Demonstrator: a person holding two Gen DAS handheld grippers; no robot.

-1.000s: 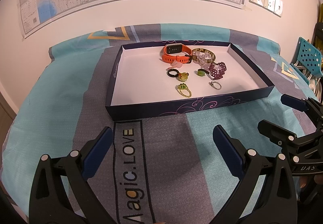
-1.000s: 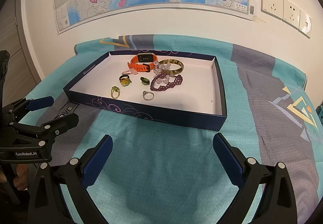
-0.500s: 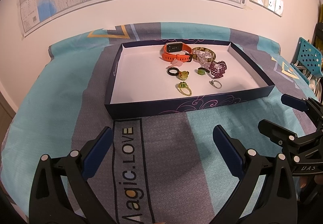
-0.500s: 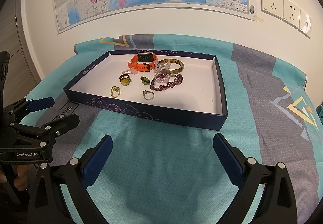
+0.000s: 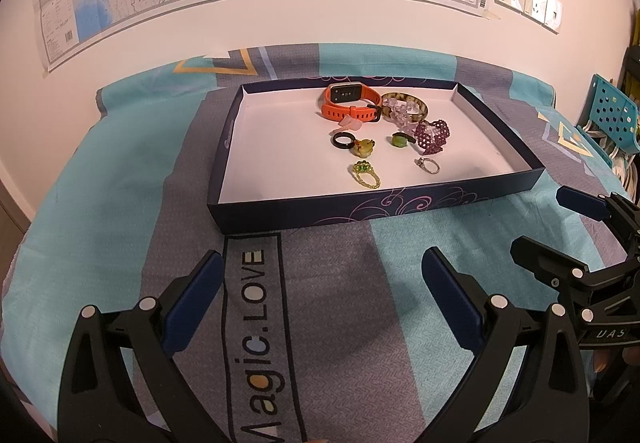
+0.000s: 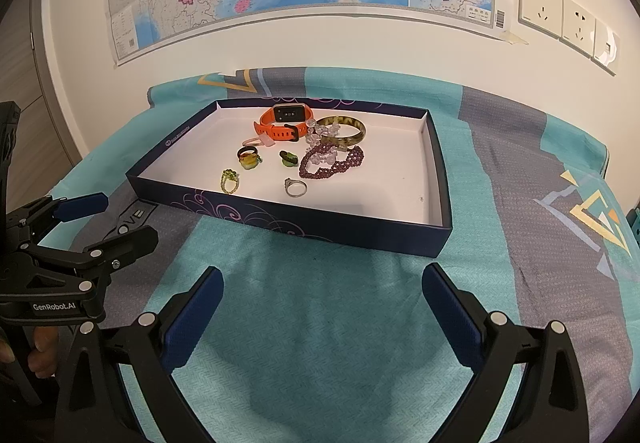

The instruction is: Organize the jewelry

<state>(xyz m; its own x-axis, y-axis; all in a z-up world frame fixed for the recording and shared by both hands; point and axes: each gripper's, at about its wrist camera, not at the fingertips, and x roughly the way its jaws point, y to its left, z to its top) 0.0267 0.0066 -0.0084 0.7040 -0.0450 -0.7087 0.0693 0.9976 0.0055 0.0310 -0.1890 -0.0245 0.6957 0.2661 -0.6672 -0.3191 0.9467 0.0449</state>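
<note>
Left gripper (image 5: 320,275) sits low over the bedspread (image 5: 100,203) with its jaws spread wide and nothing between them. From the left wrist view, the dark blue tray (image 5: 360,209) lies straight ahead, well apart from the fingertips, its near wall facing the gripper. All the jewelry is bunched toward the tray's far edge and middle: orange watch (image 5: 350,103) at the back, amber bangle (image 5: 404,106) just beside it, purple bead bracelet (image 5: 432,135) a bit nearer, then the black ring (image 5: 344,141), green bead ring (image 5: 366,175) and silver ring (image 5: 429,165) closest to the near wall. The tray's left half is bare.

Right gripper (image 6: 322,283) is the same story in the right wrist view: wide open, empty, hovering over the cloth short of the tray's near wall. The silver ring (image 6: 296,187) and green bead ring (image 6: 230,181) are the nearest pieces to it; the bracelet (image 6: 332,163) lies partly over some clear beads.

Honestly the pile could be either unsorted or already gathered, hard to call. Whatever piece gets handled, the small rings probably want a narrowed grip coming in over the wall from above, and the tangled beads need a slow lift.
</note>
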